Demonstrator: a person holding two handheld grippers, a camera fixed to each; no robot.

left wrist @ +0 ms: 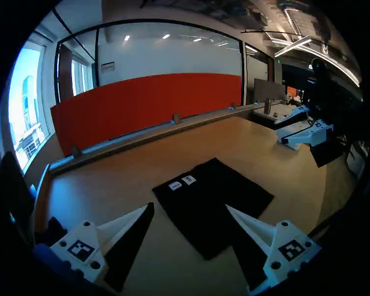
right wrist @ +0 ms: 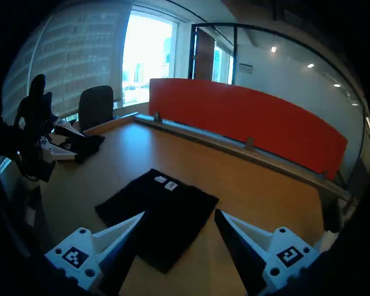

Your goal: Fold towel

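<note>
Down at the fingers (left wrist: 118, 228) of the left gripper (left wrist: 189, 209): spread wide, black pads (left wrist: 128, 246) turned inward, pinching nothing. Poised over the near side of the black towel (left wrist: 219, 197), seemingly above the cloth rather than on it, though hard to tell for certain. Just past the tips, flat on the wooden table (left wrist: 111, 182) as a rectangle turned cornerwise. Near its far left corner, two small white labels (left wrist: 181, 181) side by side.

Likewise at the fingers (right wrist: 111, 229) of the right gripper (right wrist: 180, 213): wide apart, closed on nothing, aimed down at the towel (right wrist: 155, 207) from another side. Labels (right wrist: 165, 182) toward the far edge here, with bare wood all round the cloth.

Farther out in the left gripper view, at the right-hand end of the table, the right gripper (left wrist: 308, 134) seen from afar, white fingers apart, well clear of the towel. In the right gripper view, at the far left near the table's edge, the left gripper (right wrist: 61, 143), likewise parted.

Along the table's far edge, a long red partition (left wrist: 150, 106) with a glass wall (left wrist: 170, 54) behind it. Beside the end of the partition in the right gripper view, a dark office chair (right wrist: 96, 106) before a bright window (right wrist: 145, 59).
</note>
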